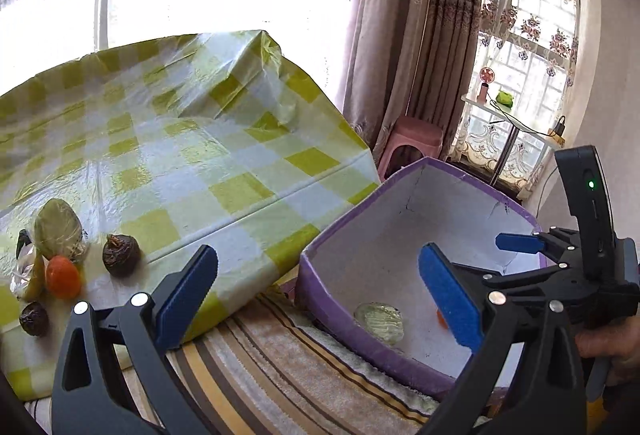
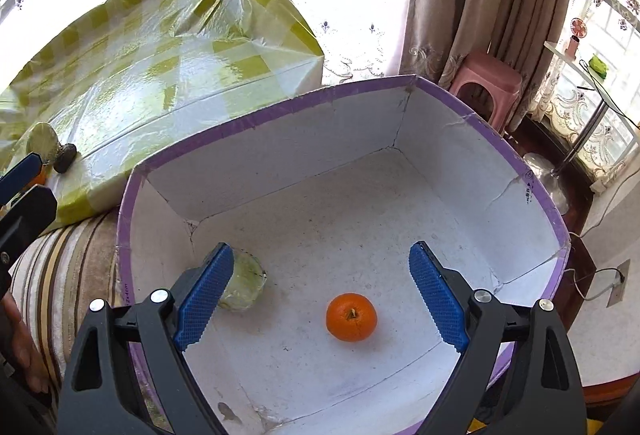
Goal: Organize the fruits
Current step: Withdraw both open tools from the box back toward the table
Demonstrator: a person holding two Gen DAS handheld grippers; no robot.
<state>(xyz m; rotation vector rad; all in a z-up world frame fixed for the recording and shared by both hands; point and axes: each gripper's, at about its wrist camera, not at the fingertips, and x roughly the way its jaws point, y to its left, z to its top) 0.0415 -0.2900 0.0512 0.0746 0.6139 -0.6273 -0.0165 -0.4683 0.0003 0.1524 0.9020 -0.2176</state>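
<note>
Both tools, left (image 1: 316, 295) and right (image 2: 320, 291), hung wide open and empty as we sorted; orange (image 2: 351, 316) lay inside purple box (image 2: 280, 105), more fruit waited on desk (image 1: 192, 155).

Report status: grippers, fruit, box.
Left gripper and right gripper open, empty. Orange and wrapped green fruit in purple box. Nothing blocking.

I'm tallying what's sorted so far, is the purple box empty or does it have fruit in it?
Not empty. The purple box holds an orange and a pale green wrapped fruit, both lying on its white floor.
</note>
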